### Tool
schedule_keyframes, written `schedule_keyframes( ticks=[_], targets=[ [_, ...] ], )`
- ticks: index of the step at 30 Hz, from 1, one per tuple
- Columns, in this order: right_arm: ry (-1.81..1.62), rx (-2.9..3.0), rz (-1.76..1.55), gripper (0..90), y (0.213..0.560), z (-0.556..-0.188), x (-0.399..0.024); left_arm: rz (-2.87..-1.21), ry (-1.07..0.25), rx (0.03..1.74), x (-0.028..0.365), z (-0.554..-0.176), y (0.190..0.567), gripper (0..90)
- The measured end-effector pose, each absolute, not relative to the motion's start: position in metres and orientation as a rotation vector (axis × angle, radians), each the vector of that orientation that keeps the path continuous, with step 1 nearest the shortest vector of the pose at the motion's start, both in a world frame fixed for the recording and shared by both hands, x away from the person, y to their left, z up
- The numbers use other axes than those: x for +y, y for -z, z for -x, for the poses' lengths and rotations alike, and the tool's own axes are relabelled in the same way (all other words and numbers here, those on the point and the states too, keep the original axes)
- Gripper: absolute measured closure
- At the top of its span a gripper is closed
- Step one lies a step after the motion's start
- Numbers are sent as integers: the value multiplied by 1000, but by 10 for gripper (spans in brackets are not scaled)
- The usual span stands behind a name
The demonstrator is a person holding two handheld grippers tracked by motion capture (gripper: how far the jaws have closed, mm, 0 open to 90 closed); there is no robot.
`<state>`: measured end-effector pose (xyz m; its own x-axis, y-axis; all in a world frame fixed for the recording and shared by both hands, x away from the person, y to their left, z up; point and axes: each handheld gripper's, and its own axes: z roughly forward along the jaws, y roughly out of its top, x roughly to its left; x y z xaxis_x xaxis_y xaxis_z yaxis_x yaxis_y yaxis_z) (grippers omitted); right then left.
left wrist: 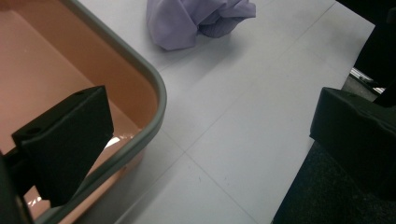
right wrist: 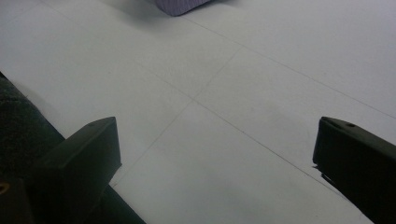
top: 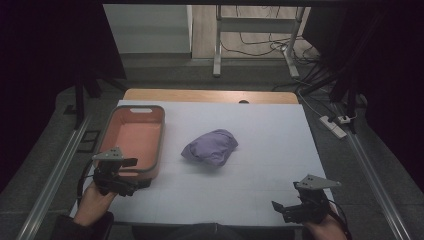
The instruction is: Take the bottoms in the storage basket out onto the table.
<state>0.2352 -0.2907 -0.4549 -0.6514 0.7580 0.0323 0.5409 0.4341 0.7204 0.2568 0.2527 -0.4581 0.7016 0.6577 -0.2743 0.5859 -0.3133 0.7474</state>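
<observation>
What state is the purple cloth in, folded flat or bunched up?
Bunched up. The crumpled purple cloth sits as a rounded, creased heap on the white table surface, beside the orange plastic bin, not spread.

No readable text, label, brand, number or sign anywhere on the things in view.

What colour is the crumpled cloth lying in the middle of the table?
The crumpled fabric cloth is pale purple, a lilac shade, plain with no pattern; the high view shows it best.
</observation>
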Motion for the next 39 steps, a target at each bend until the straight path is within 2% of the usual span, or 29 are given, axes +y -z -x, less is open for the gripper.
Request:
schedule_keyframes(
  ticks=[39],
  targets=[
    [-1032,2401,-1120,5,455,-235,-290,-1955,-144,1064,295,-225,480,0]
  ],
)
